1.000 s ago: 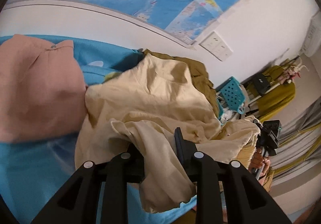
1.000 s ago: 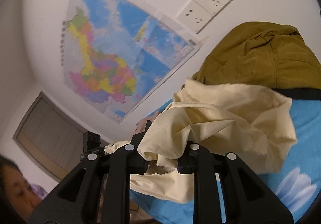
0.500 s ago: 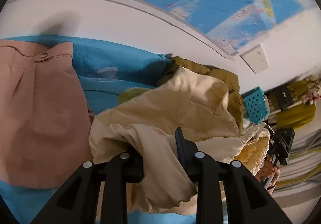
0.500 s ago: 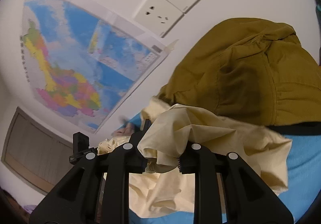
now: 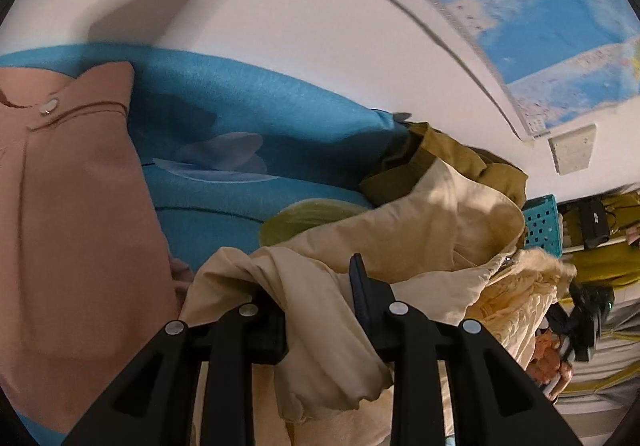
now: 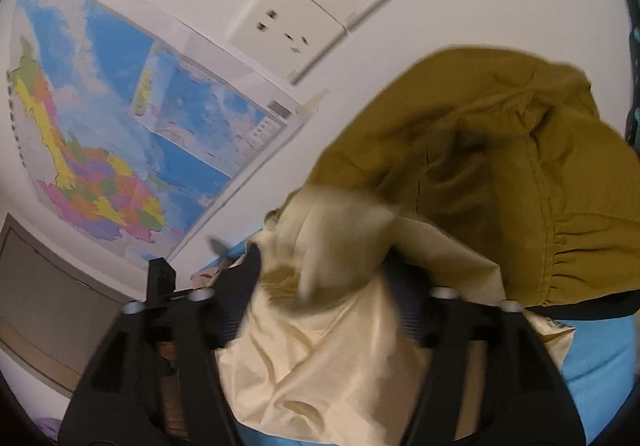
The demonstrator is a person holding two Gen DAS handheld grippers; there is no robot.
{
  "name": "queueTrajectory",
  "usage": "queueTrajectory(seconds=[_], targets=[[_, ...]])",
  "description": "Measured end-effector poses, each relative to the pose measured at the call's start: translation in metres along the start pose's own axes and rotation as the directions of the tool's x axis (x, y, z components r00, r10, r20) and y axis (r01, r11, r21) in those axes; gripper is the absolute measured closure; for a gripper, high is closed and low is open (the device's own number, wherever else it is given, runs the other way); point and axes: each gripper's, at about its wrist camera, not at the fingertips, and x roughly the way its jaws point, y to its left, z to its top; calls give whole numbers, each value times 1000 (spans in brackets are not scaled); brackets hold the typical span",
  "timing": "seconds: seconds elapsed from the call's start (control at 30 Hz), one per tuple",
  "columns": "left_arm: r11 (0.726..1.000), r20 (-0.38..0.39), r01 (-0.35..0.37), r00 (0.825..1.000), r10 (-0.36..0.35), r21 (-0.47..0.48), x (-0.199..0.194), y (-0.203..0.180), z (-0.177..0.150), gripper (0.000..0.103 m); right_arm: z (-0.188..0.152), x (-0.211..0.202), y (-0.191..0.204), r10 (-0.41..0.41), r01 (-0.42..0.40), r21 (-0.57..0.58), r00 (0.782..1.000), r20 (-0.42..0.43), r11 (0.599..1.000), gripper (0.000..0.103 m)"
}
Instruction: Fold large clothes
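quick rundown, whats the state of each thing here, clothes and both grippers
cream garment: bunched, not yet folded, one fold clamped
left gripper: shut on the cream fabric
right gripper: open, has just been opening, cream fabric loose between its fingers
olive garment: crumpled heap behind the cream one
pink garment: lying flat on the blue bedding, button done up
blue bedding: spread out under the clothes
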Motion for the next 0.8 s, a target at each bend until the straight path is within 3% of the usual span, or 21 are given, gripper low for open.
queueTrajectory(seconds=[0.1, 0.17, 0.27, 0.4, 0.43, 0.47, 0.53, 0.57, 0.67, 0.73, 0.8], targets=[[1000, -8, 4, 1000, -4, -17, 6, 5, 5, 77, -14, -22, 23, 25, -18, -104, 998, 64, 994, 29], [1000, -14, 10, 1000, -10, -21, 9, 6, 7, 77, -29, -25, 47, 33, -20, -232, 998, 50, 972, 29], [1000, -14, 15, 1000, -15, -14, 10, 4, 7, 76, -54, -4, 77, -89, 92, -411, 996, 27, 907, 28], [999, 8, 29, 1000, -29, -32, 6, 3, 4, 75, -74, 53, 84, -210, 161, -510, 977, -40, 845, 25], [999, 18, 31, 999, -31, -37, 3, 3, 2, 75, -77, 67, 82, -248, 189, -535, 968, -41, 824, 36], [999, 26, 37, 999, -36, -36, 1, 2, 1, 75, -80, 76, 81, -270, 205, -552, 962, -39, 808, 55], [999, 42, 47, 998, -46, -20, -7, -3, -3, 72, -80, 93, 74, -325, 259, -575, 946, -14, 776, 73], [998, 51, 55, 997, -54, -14, -10, -4, -4, 70, -79, 93, 71, -316, 254, -566, 949, -14, 784, 80], [995, 94, 96, 991, -98, 26, -31, -12, -11, 67, -69, 89, 65, -276, 237, -527, 961, 4, 816, 92], [986, 142, 136, 979, -149, 94, -51, -23, -20, 65, -63, 83, 70, -252, 234, -523, 967, 38, 820, 94], [970, 179, 184, 961, -211, 156, -69, -33, -31, 56, -59, 81, 74, -241, 235, -527, 969, 58, 817, 96]])
